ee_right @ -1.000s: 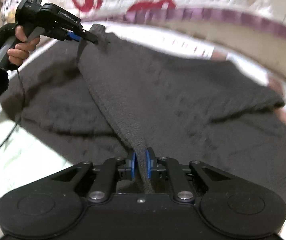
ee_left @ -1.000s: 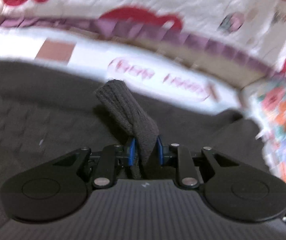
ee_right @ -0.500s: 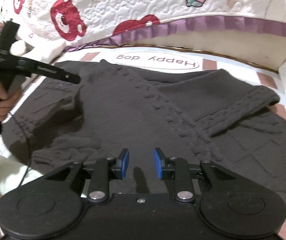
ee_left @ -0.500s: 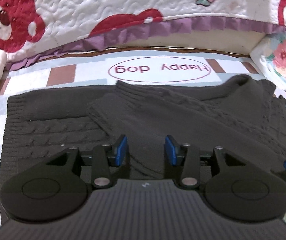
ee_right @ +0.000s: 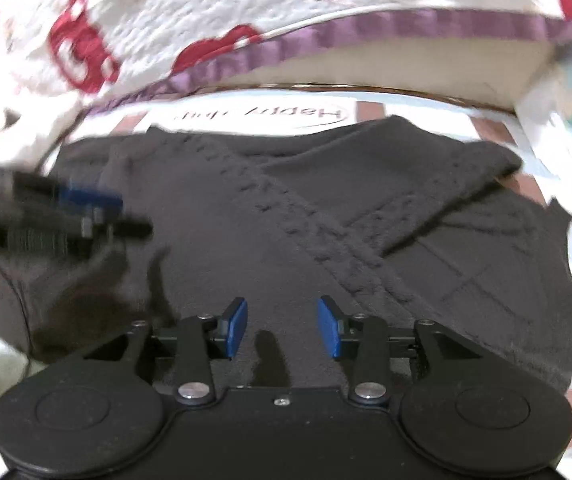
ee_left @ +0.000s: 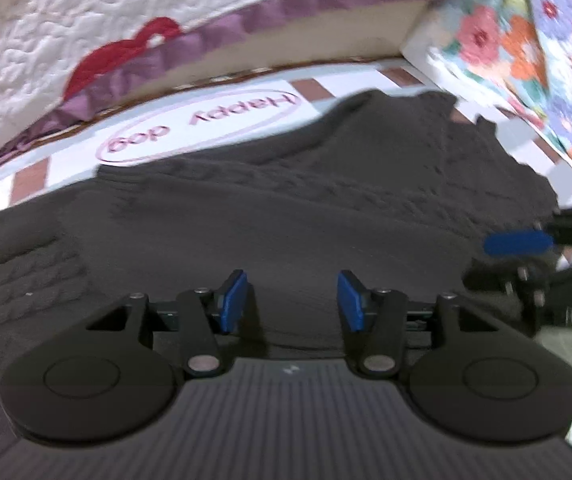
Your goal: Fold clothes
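So the left gripper point(ee_left: 292, 300) sat over the near-left part of the dark knit sweater point(ee_left: 286, 216), blue pads spread apart with nothing between them. That sweater lay flat across the checked mat point(ee_left: 222, 124), sleeves crossed over the body, top edge near the "Happy dog" print point(ee_right: 286, 114). Right gripper point(ee_right: 282, 330) hovered over the near edge, also spread wide and empty.

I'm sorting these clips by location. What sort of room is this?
Probably a bedroom at home: the dark knit sweater lies on a printed "Happy dog" mat, beside a quilted bear-print bedspread with purple trim and a floral quilt.
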`<control>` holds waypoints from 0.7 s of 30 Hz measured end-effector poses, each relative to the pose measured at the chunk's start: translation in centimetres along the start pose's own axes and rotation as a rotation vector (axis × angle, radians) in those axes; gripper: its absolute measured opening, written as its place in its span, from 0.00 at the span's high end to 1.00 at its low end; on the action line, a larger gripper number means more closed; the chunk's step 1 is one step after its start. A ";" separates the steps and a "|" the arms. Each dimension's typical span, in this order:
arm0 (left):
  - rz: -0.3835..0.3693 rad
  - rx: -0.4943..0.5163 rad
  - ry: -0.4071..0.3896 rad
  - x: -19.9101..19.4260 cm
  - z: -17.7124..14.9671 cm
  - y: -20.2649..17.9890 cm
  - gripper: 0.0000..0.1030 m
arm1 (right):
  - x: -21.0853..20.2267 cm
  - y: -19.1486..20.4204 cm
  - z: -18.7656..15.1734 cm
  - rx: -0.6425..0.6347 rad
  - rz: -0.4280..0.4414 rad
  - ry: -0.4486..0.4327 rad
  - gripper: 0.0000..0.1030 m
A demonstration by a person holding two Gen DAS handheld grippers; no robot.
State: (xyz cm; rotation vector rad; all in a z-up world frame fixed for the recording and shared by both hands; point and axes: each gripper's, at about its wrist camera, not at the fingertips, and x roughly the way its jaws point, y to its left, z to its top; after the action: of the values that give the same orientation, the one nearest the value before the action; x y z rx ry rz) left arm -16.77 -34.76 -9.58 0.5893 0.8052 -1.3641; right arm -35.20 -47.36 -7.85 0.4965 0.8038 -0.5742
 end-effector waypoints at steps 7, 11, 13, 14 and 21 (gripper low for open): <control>-0.087 0.085 -0.006 0.8 0.0 -5.5 0.50 | -4.9 -9.3 -0.6 0.365 -0.061 -0.106 0.50; -0.145 0.134 -0.013 2.1 0.0 -9.0 0.49 | -5.9 -13.5 -3.2 0.556 -0.070 -0.130 0.50; -0.184 0.130 0.007 3.2 -0.1 -10.2 0.49 | -6.2 -15.5 -4.5 0.646 -0.072 -0.142 0.50; -0.195 0.123 0.020 3.7 -0.1 -10.7 0.49 | -6.3 -16.4 -5.2 0.690 -0.072 -0.148 0.50; -0.214 0.116 0.079 5.9 -0.9 -12.3 0.49 | -6.5 -21.6 -8.6 0.919 -0.072 -0.192 0.50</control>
State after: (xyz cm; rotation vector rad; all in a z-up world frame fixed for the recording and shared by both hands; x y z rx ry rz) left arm -29.01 -39.35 -13.80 0.6656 0.8764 -1.5995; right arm -57.25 -56.25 -12.05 1.2311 0.3348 -1.0406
